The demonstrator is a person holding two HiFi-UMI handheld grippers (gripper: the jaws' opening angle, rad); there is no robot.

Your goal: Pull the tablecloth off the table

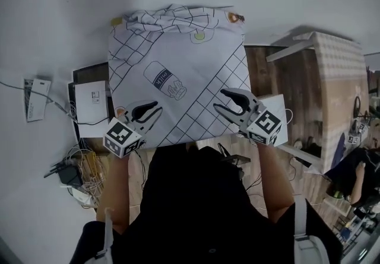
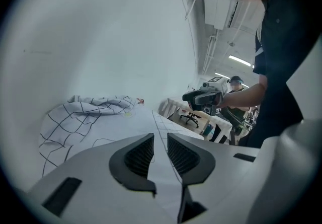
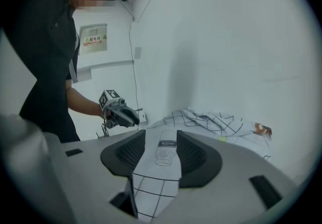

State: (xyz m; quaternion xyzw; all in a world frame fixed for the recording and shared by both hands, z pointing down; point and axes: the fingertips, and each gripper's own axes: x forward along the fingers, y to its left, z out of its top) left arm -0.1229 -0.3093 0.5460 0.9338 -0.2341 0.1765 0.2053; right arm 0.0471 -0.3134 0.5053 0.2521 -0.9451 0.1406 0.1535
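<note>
A white tablecloth (image 1: 178,61) with a black grid and a milk-bottle print covers a small table against the wall. Its far edge is bunched into folds (image 2: 95,104). The table itself is hidden under it. My left gripper (image 1: 155,108) hovers at the near-left edge. Its jaws stand a little apart in the left gripper view (image 2: 160,140), and a strip of cloth runs through the narrow gap. My right gripper (image 1: 221,101) is at the near-right edge with its jaws wide apart (image 3: 161,135). The cloth (image 3: 211,122) lies loosely between them, unpinched.
A white box (image 1: 92,99) rests on a black object left of the table. Below it lie tangled cables and a power strip (image 1: 74,174). A beige checkered piece of furniture (image 1: 332,73) stands at the right over wooden floor. The wall is right behind the table.
</note>
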